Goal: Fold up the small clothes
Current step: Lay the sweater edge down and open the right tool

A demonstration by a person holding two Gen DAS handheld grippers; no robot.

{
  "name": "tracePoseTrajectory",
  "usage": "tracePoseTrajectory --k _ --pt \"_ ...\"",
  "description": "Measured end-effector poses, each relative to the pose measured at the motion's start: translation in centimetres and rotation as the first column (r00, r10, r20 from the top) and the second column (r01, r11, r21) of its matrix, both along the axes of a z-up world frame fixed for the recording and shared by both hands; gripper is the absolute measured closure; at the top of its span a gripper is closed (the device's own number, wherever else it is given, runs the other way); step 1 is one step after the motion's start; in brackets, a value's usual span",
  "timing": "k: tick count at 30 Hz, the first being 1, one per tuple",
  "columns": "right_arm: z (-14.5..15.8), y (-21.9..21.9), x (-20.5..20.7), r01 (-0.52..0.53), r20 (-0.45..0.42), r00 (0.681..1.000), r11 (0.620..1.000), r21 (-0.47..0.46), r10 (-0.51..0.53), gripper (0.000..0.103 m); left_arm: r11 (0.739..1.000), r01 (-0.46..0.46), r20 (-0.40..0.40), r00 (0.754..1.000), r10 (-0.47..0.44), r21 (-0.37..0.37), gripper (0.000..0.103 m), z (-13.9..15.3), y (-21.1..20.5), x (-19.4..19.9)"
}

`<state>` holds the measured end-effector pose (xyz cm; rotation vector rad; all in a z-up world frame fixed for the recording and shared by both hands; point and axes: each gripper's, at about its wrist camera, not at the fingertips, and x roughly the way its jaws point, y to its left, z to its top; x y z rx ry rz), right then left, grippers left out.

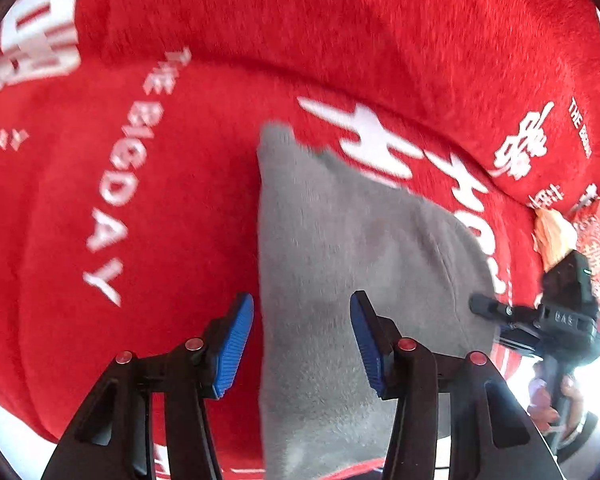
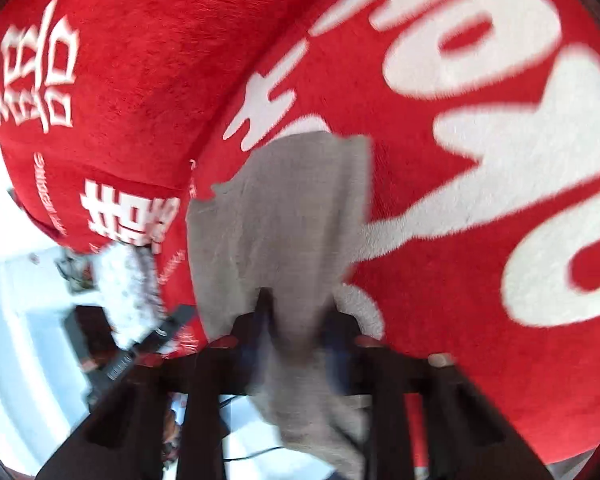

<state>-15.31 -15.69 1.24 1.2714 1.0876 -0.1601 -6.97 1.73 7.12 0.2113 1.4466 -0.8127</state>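
Observation:
A small grey garment [image 1: 340,248] lies on the red blanket with its pointed corner away from me. My left gripper [image 1: 302,340] hovers over its near part, blue pads [image 1: 236,340] apart, the left pad just outside the cloth's left edge, neither pad pressing on it. At the garment's right edge sits my right gripper [image 1: 480,306]. In the blurred right wrist view the grey garment [image 2: 284,208] runs between the fingers of the right gripper [image 2: 296,320], which are shut on it, and hangs down below them.
A red plush blanket [image 1: 160,220] with white lettering covers the whole surface and rises in a fold at the back. An orange object [image 1: 552,236] lies at the far right. A white patterned item [image 2: 128,292] sits by the blanket's left edge. A hand [image 1: 556,400] holds the right gripper's handle.

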Motion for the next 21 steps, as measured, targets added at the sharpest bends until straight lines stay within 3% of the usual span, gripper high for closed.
tracePoseTrajectory --k 3,6,10,16,21 --pt "2.2 1.6 1.8 -0.148 -0.035 0.989 0.968 -0.202 0.144 0.080 0.997 0.028 0.062 0.998 -0.033 0.077 0.052 -0.8 -0.7 0.1" --pt "0.1 1.8 1.7 -0.223 -0.165 0.970 0.924 -0.310 0.179 0.080 0.984 0.071 0.110 0.990 -0.090 0.163 0.051 -3.2 -1.4 -0.5" --pt "-1.5 0.4 -0.5 -0.184 -0.190 0.973 0.932 -0.311 0.129 0.073 0.983 0.071 0.169 0.981 -0.100 0.170 0.036 -3.5 -0.9 -1.0" --pt "0.9 0.5 -1.9 -0.190 -0.272 0.958 0.910 -0.368 0.090 0.072 0.974 0.071 0.215 0.969 -0.118 0.215 0.036 -1.6 0.5 -0.9" --pt "3.6 2.4 -3.5 -0.145 -0.214 0.974 0.937 -0.317 0.078 0.083 0.970 0.048 0.190 0.977 -0.095 0.238 0.036 -0.3 2.6 -1.4"
